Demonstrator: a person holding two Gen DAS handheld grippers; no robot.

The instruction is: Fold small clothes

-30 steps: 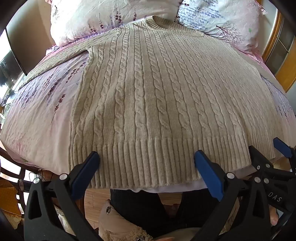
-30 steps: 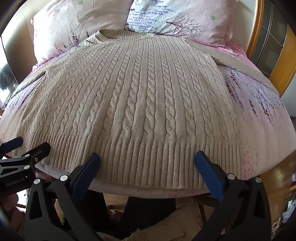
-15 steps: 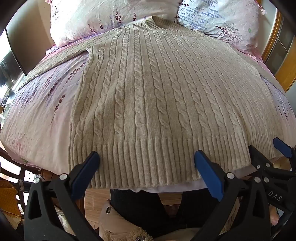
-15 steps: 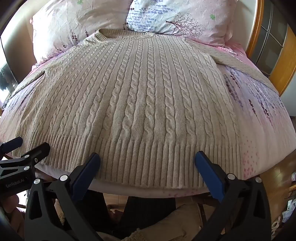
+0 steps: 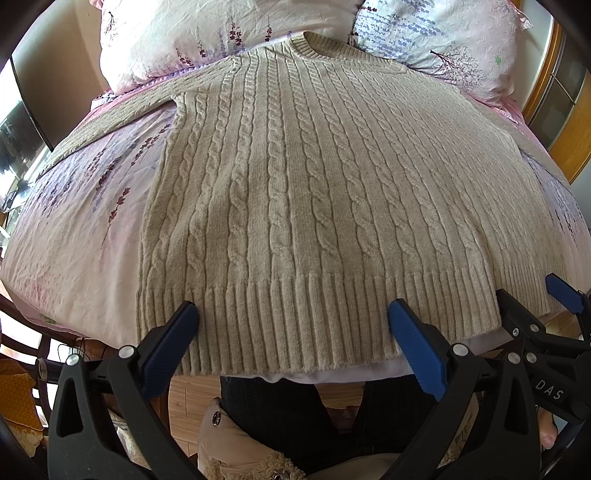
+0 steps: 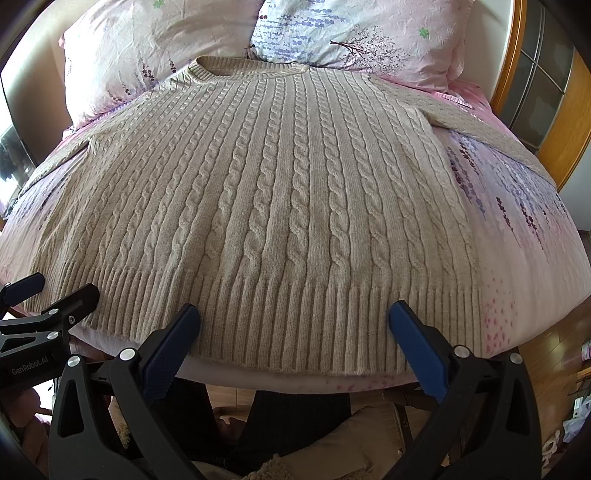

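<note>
With the sweater lying flat on the bed, both the left gripper and right gripper are hovering, fingers spread, at its near hem, so each should be pinching a hem corner squarely before folding.

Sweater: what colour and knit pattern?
Beige sweater, cable-knit with ribbed hem; right wrist view shows it best.

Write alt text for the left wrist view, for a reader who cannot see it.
A beige cable-knit sweater lies flat, front up, on a pink floral bedspread, its neck toward two pillows. The open left hand-held gripper hovers at the ribbed hem; the right hand-held gripper shows at the right edge.
</note>
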